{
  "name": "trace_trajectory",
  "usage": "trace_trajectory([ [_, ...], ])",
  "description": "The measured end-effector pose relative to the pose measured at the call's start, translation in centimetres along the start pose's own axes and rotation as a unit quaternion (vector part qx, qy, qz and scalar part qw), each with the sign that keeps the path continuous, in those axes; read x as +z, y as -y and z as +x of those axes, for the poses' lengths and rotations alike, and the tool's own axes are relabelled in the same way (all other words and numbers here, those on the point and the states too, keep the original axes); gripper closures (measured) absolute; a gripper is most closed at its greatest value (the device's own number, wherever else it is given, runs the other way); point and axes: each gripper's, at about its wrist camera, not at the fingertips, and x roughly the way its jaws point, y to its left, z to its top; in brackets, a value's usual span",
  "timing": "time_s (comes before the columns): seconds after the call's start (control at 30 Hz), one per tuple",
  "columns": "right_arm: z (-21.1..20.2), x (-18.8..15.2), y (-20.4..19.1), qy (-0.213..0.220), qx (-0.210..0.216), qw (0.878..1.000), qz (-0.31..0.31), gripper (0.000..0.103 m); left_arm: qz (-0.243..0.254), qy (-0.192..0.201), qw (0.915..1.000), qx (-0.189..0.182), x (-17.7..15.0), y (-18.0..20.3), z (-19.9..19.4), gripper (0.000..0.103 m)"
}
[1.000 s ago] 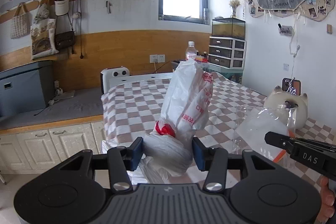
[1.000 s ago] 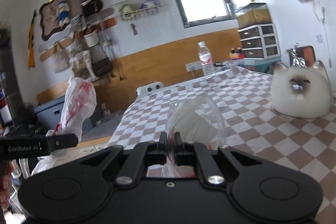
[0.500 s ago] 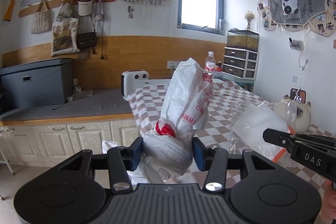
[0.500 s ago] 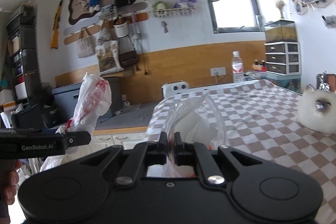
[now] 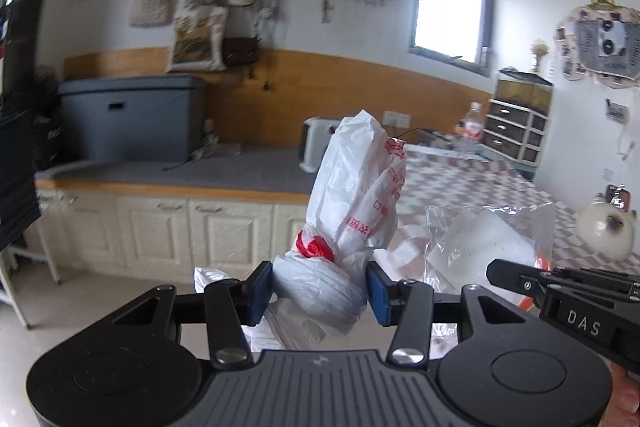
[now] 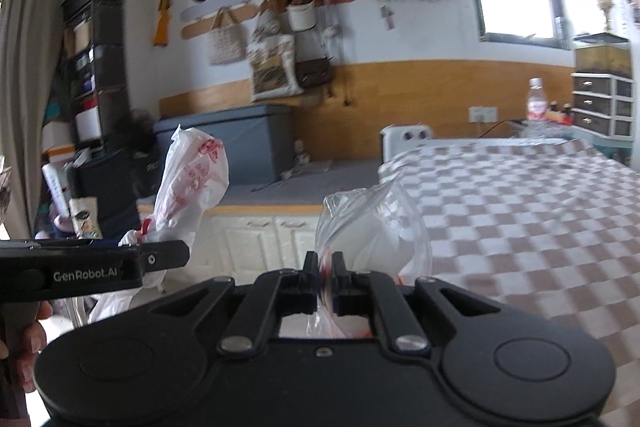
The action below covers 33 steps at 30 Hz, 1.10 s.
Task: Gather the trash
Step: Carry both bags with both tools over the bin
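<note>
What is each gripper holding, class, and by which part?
The left gripper clamps the knotted white plastic bag with red print around its bulging body, below the knot. The right gripper pinches the crumpled clear plastic bag at its lower edge.

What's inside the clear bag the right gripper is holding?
Through the clear bag, pinched by the right gripper, a pale white mass shows, with something orange-red near the bottom. What either is, I cannot tell; the gripper body hides the bag's lower part.
</note>
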Motion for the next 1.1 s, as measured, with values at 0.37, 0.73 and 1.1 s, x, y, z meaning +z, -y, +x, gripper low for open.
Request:
trace_trajectory([
  [0.37, 6.8, -6.0, -6.8, -0.098, 0.016, 0.995, -0.008, 0.097, -0.059, -0.069, 0.9954, 0.031, -5.4, -7.5, 2.9, 0.053],
  [0.73, 15.1, -14.6, -8.0, -0.223, 0.008, 0.975, 0.007, 0.096, -0.106, -0.176, 0.9774, 0.050, -12.8, -13.7, 9.1, 0.053],
  [1.1, 23.0, -23.7, -7.5, -0.353, 0.001, 0.934, 0.058, 0.096, -0.184, -0.311, 0.9313, 0.042, -21.1, -18.1, 16.5, 0.053],
])
